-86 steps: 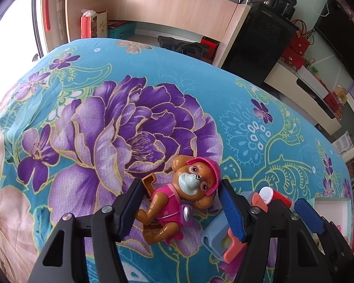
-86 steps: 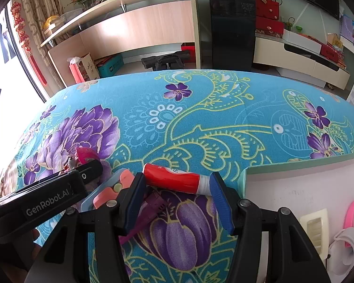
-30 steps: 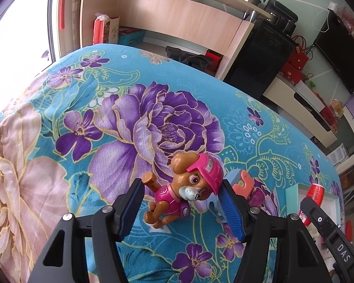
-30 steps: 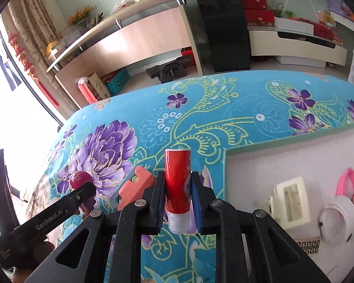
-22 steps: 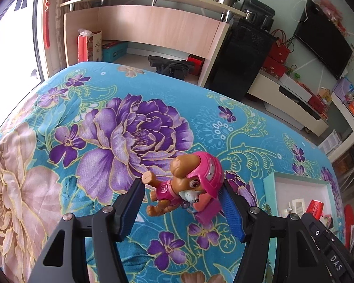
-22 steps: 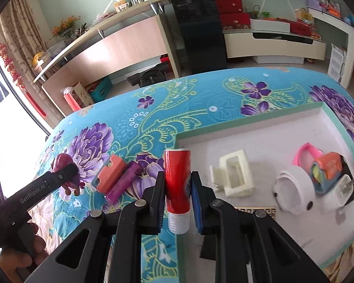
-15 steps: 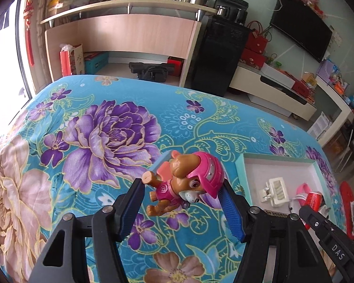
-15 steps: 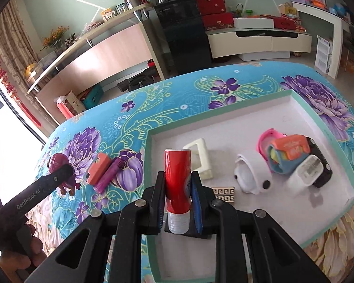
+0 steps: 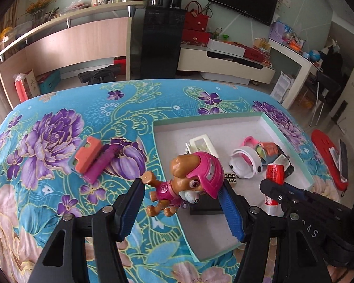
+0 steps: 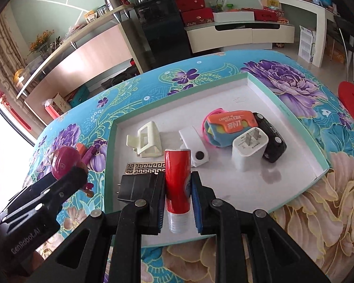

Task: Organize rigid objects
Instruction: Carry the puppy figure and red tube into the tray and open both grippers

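While over tray (image 10: 323, 165): charger (image 10: 249, 149), black adapter (image 10: 134, 186) nearby.

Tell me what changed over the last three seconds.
Both grippers closed on toys lying on the cloth and lifted them toward the tray. The left gripper took the pup figure; the right gripper took the red tube, now upright above the tray. The orange block and purple piece stayed on the cloth.
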Demonstrator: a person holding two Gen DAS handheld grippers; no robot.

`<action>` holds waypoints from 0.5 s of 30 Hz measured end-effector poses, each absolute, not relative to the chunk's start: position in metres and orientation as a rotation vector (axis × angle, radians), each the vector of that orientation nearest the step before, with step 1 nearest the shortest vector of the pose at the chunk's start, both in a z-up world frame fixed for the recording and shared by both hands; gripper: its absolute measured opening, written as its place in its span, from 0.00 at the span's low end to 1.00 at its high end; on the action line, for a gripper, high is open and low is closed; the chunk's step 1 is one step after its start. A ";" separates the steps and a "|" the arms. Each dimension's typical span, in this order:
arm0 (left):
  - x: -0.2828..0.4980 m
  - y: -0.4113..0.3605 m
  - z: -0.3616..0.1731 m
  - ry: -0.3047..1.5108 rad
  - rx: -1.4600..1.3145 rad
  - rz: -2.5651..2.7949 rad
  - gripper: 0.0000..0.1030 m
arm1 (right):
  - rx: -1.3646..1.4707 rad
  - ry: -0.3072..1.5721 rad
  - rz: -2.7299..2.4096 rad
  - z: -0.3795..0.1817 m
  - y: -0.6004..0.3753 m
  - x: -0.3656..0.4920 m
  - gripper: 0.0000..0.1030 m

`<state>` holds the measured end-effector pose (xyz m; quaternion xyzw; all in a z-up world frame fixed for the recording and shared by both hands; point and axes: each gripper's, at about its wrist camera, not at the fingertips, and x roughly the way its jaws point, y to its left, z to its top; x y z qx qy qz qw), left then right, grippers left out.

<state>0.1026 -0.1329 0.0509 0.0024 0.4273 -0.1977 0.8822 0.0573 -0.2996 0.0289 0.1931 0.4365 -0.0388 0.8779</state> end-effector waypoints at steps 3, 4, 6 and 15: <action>0.101 -0.145 0.045 0.909 0.032 -0.441 0.65 | 0.384 0.933 -0.100 0.024 -0.305 0.058 0.21; 0.100 -0.148 0.043 0.914 0.041 -0.448 0.65 | 0.382 0.936 -0.105 0.024 -0.307 0.057 0.21; 0.099 -0.156 0.039 0.926 0.068 -0.458 0.65 | 0.385 0.942 -0.109 0.021 -0.311 0.057 0.21; 0.095 -0.178 0.027 0.961 0.132 -0.505 0.65 | 0.393 0.965 -0.117 0.013 -0.321 0.056 0.21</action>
